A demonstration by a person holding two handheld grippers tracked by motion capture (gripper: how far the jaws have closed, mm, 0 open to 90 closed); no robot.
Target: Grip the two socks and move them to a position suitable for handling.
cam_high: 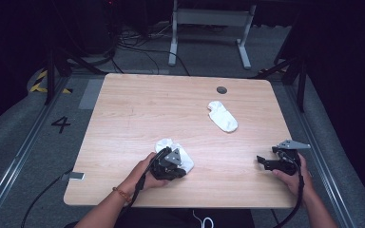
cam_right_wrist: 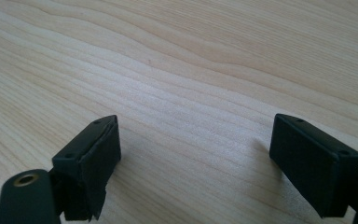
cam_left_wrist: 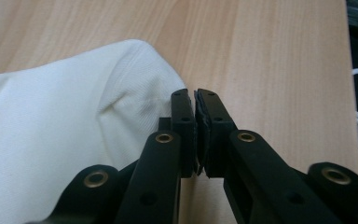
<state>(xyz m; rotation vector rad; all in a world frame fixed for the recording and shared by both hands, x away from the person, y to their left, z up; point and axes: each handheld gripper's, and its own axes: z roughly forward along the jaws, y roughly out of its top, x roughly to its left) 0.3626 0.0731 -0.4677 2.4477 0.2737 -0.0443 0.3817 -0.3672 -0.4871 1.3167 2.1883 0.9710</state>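
White cloth of a sock (cam_high: pixel 183 154) lies near the front edge of the desk (cam_high: pixel 138 109), where the left claw (cam_left_wrist: pixel 196 100) rests beside it pressed together on nothing, perhaps to push it, while the right claw (cam_right_wrist: pixel 196 158) waits spread near the front right corner.

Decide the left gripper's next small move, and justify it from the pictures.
Probably open the left gripper: its fingers are pressed shut beside the near sock, with no cloth between them, so it grips nothing. Then shift onto the fabric.
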